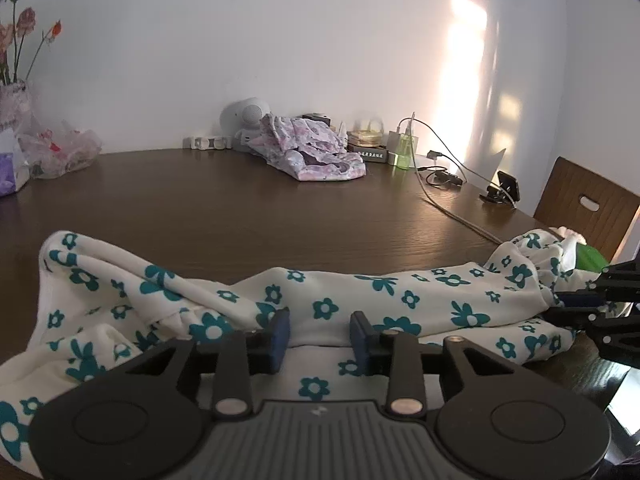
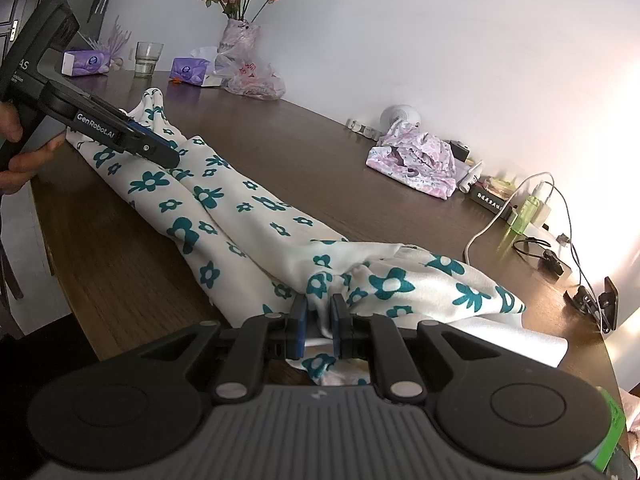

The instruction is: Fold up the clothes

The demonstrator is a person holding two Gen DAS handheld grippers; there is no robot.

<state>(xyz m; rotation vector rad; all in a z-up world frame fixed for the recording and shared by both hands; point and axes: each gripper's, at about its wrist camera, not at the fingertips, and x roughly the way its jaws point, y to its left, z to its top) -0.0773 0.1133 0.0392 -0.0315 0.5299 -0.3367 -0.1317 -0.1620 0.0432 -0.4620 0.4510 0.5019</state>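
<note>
While the white trousers with teal flowers [image 2: 248, 216] lie stretched in a long band across the middle of the frame on the brown counter [image 2: 120, 264], legs doubled side by side, you hold both ends. Your right gripper [image 2: 319, 322] has its jaws nearly closed on the bunched end at lower centre; your left gripper [image 1: 319, 334] has jaws parted around the cloth edge. Crosswise folds look still wanting, and the lilac floral garment [image 2: 416, 160] at right sits crumpled.

left gripper [image 1: 319, 334]: black linkage arms | blue pads | silver pivot screws | ribbed grey body | right gripper [image 2: 319, 330]: same build | "GenRobot.AI" lettering on left unit
</note>
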